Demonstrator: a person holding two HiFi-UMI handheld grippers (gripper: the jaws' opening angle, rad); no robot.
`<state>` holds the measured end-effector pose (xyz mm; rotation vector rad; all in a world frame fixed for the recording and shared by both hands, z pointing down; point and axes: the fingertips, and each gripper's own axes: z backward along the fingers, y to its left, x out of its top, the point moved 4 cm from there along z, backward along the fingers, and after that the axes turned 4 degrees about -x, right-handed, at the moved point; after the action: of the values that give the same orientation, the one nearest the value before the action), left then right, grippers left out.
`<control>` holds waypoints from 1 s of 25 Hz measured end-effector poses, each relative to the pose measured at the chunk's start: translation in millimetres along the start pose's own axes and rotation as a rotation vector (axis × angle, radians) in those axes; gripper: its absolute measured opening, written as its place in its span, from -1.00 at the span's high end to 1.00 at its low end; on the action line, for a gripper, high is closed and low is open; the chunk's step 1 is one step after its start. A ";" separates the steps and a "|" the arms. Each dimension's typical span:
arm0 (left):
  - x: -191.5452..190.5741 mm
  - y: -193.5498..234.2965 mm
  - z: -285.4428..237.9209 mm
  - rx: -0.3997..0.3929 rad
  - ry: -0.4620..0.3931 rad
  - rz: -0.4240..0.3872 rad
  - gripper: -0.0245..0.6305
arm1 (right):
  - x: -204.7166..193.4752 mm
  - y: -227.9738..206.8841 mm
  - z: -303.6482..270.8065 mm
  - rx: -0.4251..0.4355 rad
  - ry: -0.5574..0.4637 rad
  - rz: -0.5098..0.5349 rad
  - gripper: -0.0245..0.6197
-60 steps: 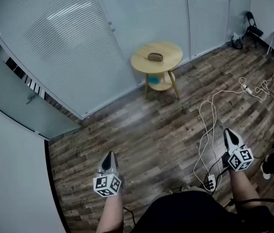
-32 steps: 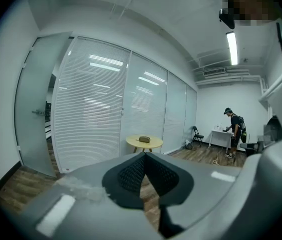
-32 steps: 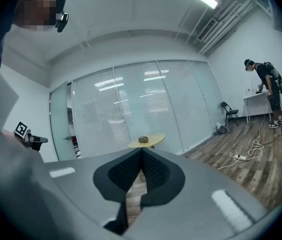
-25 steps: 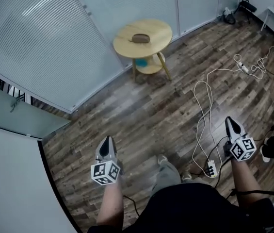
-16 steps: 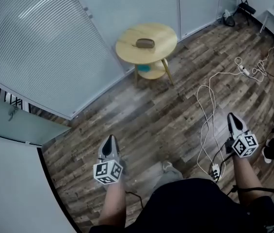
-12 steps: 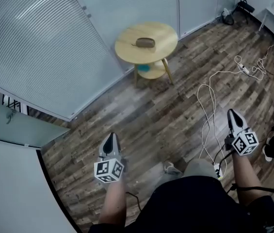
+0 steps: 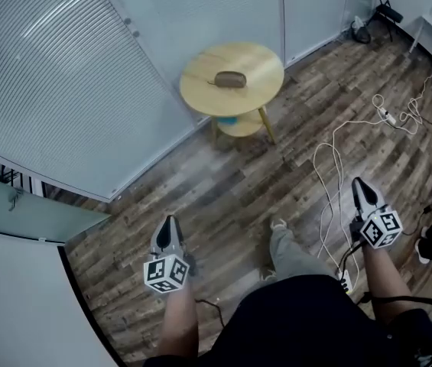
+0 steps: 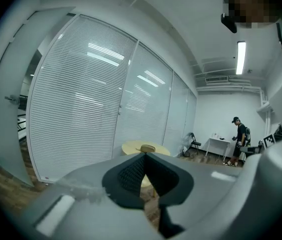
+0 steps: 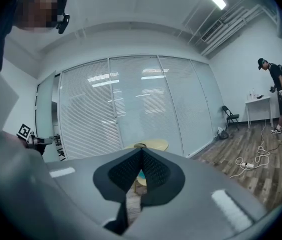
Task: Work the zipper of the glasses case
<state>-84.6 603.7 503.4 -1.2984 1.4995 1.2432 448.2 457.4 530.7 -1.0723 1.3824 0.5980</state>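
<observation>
The left hand-held gripper (image 7: 170, 223) and right hand-held gripper (image 7: 358, 185) are closed on nothing, well apart from the glasses case (image 7: 230, 79) on the round counter (image 7: 261, 58).

Left tool (image 7: 170, 220) closed, empty — right tool (image 7: 358, 183) likewise.

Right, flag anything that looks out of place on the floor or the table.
A loose white cable sprawls in loops across the wood-plank floor, a possible trip hazard. The brown oval glasses case sits on the round yellow wooden table; nothing odd there.
</observation>
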 end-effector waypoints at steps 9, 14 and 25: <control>57.8 34.5 -95.1 0.049 0.011 -0.058 0.92 | 29.7 -20.7 -157.1 0.078 -0.008 -0.039 0.91; 81.7 47.1 -153.4 0.074 0.005 -0.056 0.92 | 54.3 -24.1 -247.2 0.155 -0.004 -0.015 0.91; 109.3 96.6 -252.2 0.071 0.019 -0.038 0.92 | 56.6 -11.1 -375.1 0.215 0.070 0.029 0.91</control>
<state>-188.7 333.5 470.7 -1.2896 1.5123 1.1465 286.5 114.1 532.2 -0.9083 1.4889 0.4248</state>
